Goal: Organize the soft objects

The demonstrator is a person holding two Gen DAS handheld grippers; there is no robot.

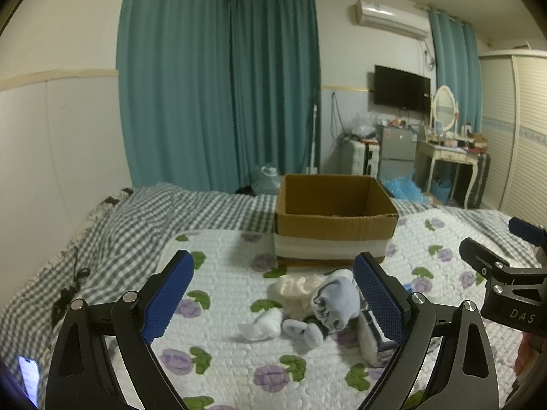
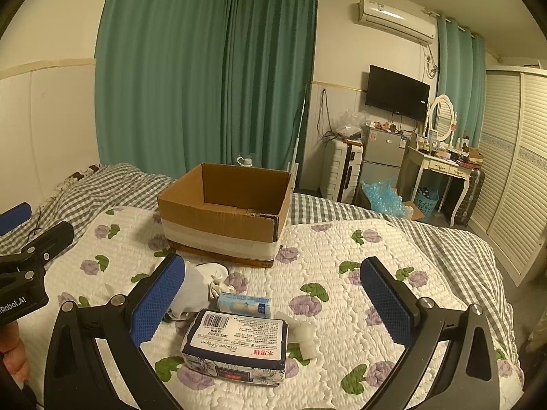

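A: Status of the left gripper [image 1: 273, 295]?

B: Its blue-padded jaws are spread wide, nothing is held. It is hovered above the floral quilt [image 1: 218, 352], with a heap of soft items seen between the fingers.

A: Contents of the heap, as recorded from the left wrist view?

B: A cream crumpled cloth [image 1: 296, 289], a grey-blue striped sock bundle [image 1: 333, 302] touching it, a small white sock [image 1: 263, 324] just in front, and a pale rolled sock [image 1: 302, 330] beside that. Part of a tissue pack [image 1: 376, 340] is hidden behind the gripper's right finger.

A: And the right gripper [image 2: 273, 299]?

B: Its jaws are likewise held apart, empty. From the right wrist view, a wrapped tissue pack [image 2: 236, 346] with a barcode label is seen lying flat on the quilt between the fingers. A small blue packet [image 2: 244, 304] lies just behind it, a white sock [image 2: 304, 336] touches its right side, and a white cloth [image 2: 200, 285] lies near the gripper's left finger.

A: Cardboard box [image 1: 335, 220]?

B: It stands open on the quilt, beyond the heap. Nothing can be made out on the visible part of its floor.
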